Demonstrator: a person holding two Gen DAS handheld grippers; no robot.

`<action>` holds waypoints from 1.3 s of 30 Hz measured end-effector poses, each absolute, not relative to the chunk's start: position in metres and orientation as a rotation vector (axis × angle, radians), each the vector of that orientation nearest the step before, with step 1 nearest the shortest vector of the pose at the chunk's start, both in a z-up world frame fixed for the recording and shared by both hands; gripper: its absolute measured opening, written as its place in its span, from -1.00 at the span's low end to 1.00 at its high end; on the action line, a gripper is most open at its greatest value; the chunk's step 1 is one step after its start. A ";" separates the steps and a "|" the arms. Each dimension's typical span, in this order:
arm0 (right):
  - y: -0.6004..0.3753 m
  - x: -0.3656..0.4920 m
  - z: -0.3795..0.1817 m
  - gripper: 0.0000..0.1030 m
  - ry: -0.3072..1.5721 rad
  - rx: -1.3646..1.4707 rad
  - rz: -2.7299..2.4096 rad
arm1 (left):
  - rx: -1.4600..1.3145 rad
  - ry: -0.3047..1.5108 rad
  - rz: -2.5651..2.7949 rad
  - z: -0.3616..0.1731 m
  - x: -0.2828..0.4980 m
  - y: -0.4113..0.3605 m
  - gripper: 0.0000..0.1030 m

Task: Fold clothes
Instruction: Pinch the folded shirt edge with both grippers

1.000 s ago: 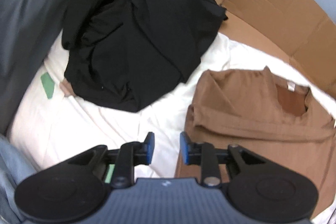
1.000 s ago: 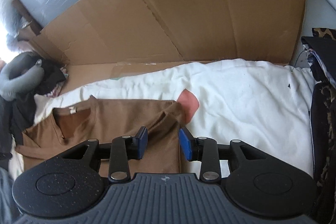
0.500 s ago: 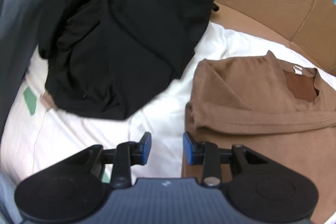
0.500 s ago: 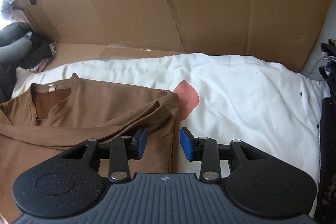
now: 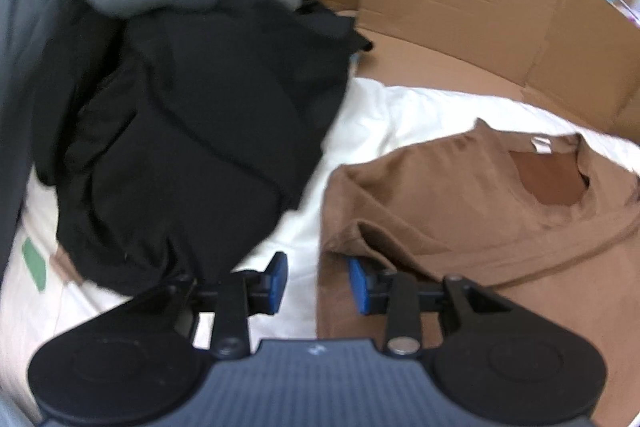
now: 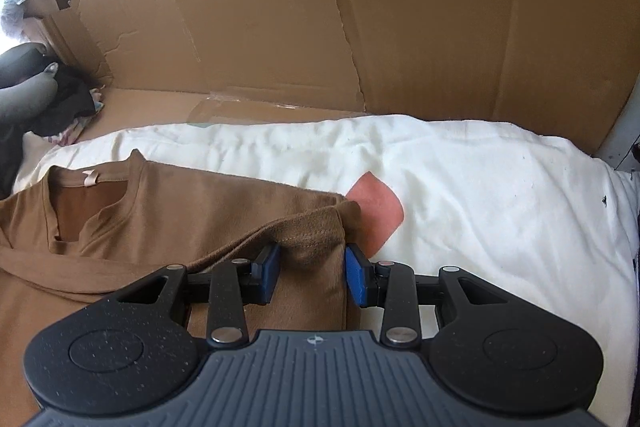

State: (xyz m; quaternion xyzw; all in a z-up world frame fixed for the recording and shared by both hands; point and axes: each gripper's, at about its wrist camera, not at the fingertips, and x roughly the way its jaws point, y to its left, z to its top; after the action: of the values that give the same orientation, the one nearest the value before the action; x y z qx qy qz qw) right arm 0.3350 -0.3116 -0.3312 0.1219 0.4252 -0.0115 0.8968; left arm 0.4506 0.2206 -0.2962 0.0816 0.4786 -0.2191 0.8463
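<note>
No words, numbers or brand names can be read anywhere in either view. The neck tag (image 5: pixel 541 145) inside the collar of the brown shirt (image 5: pixel 460 195) shows only as a small pale blank patch, too small and blurred to tell whether it carries print. Each gripper body bears one tiny pale mark at its front middle, a small emblem rather than letters: one on the left gripper (image 5: pixel 316 281), one on the right gripper (image 6: pixel 311 273).

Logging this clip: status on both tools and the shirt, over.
Left tool open at brown shirt left edge. Right tool open, straddling folded sleeve, not clamped. Black clothes pile beside shirt, apart.
</note>
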 end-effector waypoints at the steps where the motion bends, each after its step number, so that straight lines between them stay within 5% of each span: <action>1: -0.312 0.335 -0.332 -0.20 0.878 0.262 -0.026 | 0.183 0.996 -0.467 -0.295 0.450 0.218 -0.29; 8: -0.307 0.339 -0.334 -0.20 0.871 0.225 -0.009 | 0.167 0.956 -0.487 -0.297 0.451 0.206 -0.38; 11: -0.307 0.341 -0.333 -0.20 0.866 0.209 0.005 | 0.155 0.950 -0.472 -0.298 0.450 0.205 -0.69; 16: -0.307 0.342 -0.329 -0.25 0.831 0.206 -0.001 | 0.130 0.943 -0.460 -0.296 0.449 0.209 -0.84; 20: -0.307 0.341 -0.326 -0.60 0.816 0.194 -0.029 | 0.109 0.931 -0.441 -0.294 0.448 0.216 -0.88; 34: -0.314 0.337 -0.335 -0.60 0.838 0.211 -0.048 | 0.093 0.961 -0.430 -0.305 0.457 0.212 -0.77; 39: -0.313 0.334 -0.330 -0.89 0.814 0.197 -0.056 | 0.009 0.946 -0.408 -0.306 0.455 0.222 -0.82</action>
State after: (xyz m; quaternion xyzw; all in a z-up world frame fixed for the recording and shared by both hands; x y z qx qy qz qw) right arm 0.3344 -0.3125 -0.3303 0.0956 0.3951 -0.0271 0.9132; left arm 0.4549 0.2216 -0.3057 0.0043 0.4523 -0.1950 0.8703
